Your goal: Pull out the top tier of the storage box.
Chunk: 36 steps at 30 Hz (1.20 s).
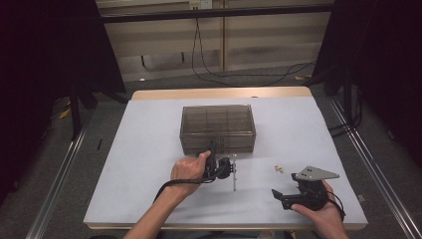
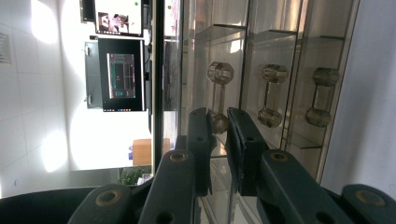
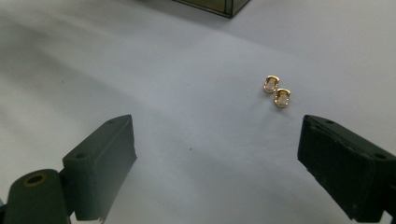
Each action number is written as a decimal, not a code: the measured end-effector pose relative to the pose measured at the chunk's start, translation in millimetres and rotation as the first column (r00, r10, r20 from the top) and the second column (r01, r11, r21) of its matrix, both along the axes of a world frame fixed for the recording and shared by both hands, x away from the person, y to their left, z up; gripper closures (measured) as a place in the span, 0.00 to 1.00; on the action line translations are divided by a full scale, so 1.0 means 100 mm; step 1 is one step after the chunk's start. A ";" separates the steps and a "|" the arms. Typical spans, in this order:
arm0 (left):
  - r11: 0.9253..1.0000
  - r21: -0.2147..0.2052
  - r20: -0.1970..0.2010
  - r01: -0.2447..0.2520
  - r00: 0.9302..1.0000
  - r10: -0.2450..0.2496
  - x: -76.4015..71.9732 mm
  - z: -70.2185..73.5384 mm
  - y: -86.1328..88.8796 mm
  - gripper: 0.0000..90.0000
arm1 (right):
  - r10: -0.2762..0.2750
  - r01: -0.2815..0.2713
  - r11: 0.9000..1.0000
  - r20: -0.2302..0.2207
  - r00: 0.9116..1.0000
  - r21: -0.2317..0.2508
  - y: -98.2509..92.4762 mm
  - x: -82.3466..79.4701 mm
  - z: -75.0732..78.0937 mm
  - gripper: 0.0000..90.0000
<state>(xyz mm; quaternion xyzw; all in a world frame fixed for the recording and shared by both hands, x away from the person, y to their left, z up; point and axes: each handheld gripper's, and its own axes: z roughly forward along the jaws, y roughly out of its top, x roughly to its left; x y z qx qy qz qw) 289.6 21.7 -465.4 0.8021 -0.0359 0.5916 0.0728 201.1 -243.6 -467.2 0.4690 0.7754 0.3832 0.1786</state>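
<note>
Right gripper view: earrings (image 3: 277, 91) beyond gripper (image 3: 252, 163)

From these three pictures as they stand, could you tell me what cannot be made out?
- Contents of the clear drawer box: high view, too small and veiled by its tinted walls.
- Whether the left gripper actually presses the drawer knob: left gripper view, the jaws hide the contact.
- What the two gold pieces are: right gripper view, too small; mere specks in the high view.
- The right gripper is plainly open.

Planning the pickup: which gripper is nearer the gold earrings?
Right. The right gripper, open, sits just short of the gold earrings; the left gripper is across at the clear drawer box, pinching a knob.
</note>
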 end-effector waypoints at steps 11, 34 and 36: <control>1.000 -0.001 0.012 0.006 1.000 -0.006 -0.05 0.00 0.01 0.90 | 0.002 -0.002 1.000 0.001 1.000 0.000 0.00 0.00 0.00 0.12; 1.000 -0.001 0.003 0.014 1.000 -0.014 -0.18 0.01 0.04 0.90 | 0.000 0.000 1.000 -0.002 1.000 -0.001 0.00 0.00 0.00 0.12; 1.000 -0.004 -0.001 0.014 1.000 -0.014 -0.19 0.01 0.04 0.90 | 0.000 0.000 1.000 -0.002 1.000 -0.001 0.00 0.00 0.00 0.12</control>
